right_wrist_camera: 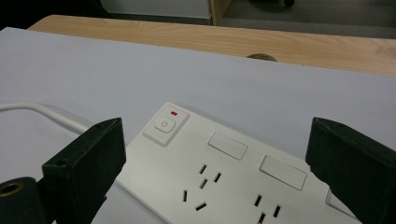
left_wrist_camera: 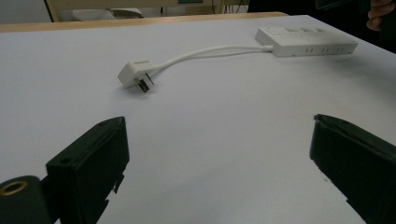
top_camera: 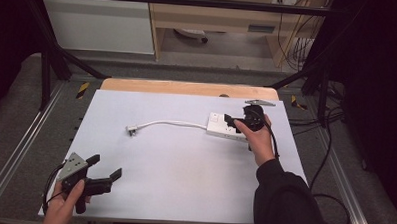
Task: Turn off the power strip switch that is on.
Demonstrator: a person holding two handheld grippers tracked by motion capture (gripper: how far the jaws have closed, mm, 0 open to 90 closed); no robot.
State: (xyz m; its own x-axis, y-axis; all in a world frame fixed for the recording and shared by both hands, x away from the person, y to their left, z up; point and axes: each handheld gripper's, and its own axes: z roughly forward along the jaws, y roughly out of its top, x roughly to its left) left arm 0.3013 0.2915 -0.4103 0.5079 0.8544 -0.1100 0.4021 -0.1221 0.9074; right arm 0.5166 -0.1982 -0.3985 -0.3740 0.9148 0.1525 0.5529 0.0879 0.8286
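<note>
The left tool (top_camera: pixel 104 168) is held wide open at the near left corner of the desk (top_camera: pixel 184 166), with nothing gripped. Farther off, the white plug (left_wrist_camera: pixel 136 74) is seen lying flat. The right tool (top_camera: pixel 230 119) is held open over the white power strip (right_wrist_camera: pixel 224 182) at the far right.

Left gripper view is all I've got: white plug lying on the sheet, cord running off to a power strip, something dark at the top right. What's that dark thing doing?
Observer: That is the right gripper, held in a hand over the power strip, jaws open to either side of it.
Operator: Is it touching the strip?
Observer: I cannot tell; the right gripper view shows the jaws apart with the strip's top between them.
Operator: What's on the strip's top?
Observer: A power button with a small red mark beside it, then socket holes.
Operator: And the table beyond?
Observer: Bare wood shows past the sheet's far edge.
</note>
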